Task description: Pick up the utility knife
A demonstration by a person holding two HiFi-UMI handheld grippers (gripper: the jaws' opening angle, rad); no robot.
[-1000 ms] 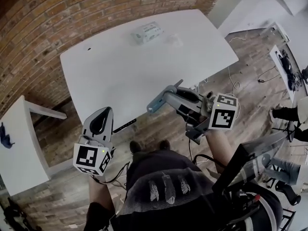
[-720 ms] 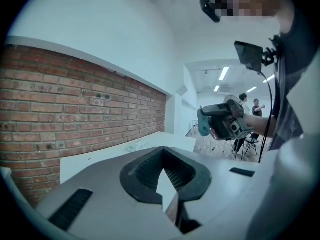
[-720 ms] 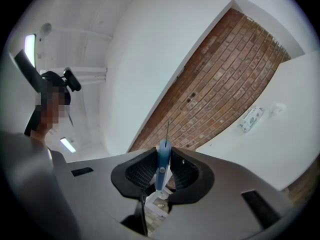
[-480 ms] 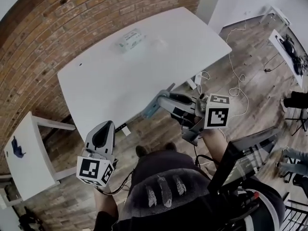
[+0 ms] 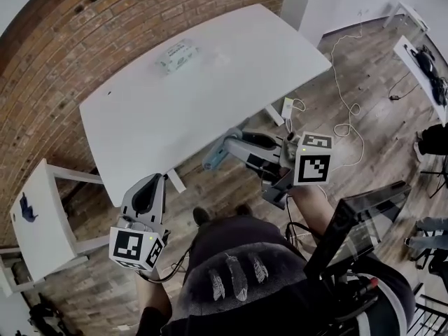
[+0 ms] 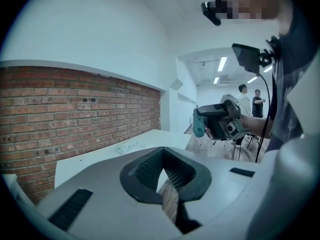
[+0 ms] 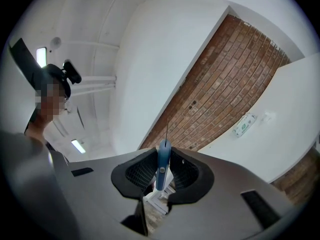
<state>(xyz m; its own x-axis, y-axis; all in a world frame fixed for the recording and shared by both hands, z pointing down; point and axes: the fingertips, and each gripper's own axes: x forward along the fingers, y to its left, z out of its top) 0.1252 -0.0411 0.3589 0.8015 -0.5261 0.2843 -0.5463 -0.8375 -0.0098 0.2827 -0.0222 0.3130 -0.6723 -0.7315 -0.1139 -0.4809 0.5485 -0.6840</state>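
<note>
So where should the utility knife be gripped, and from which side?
On the blue handle, across its flat sides, coming from the butt end. The utility knife is narrow edge-on, and what looks like a thin blade projects from its front. The right gripper holds it that way: jaws on the handle, blade pointing away.

The left gripper (image 5: 152,182) and right gripper (image 5: 231,145) are grey shells with black ribbed pads (image 6: 147,170). Each has a white cube (image 5: 135,247) with black square markers. The dark shirt (image 5: 238,247) has three pale feather prints.
</note>
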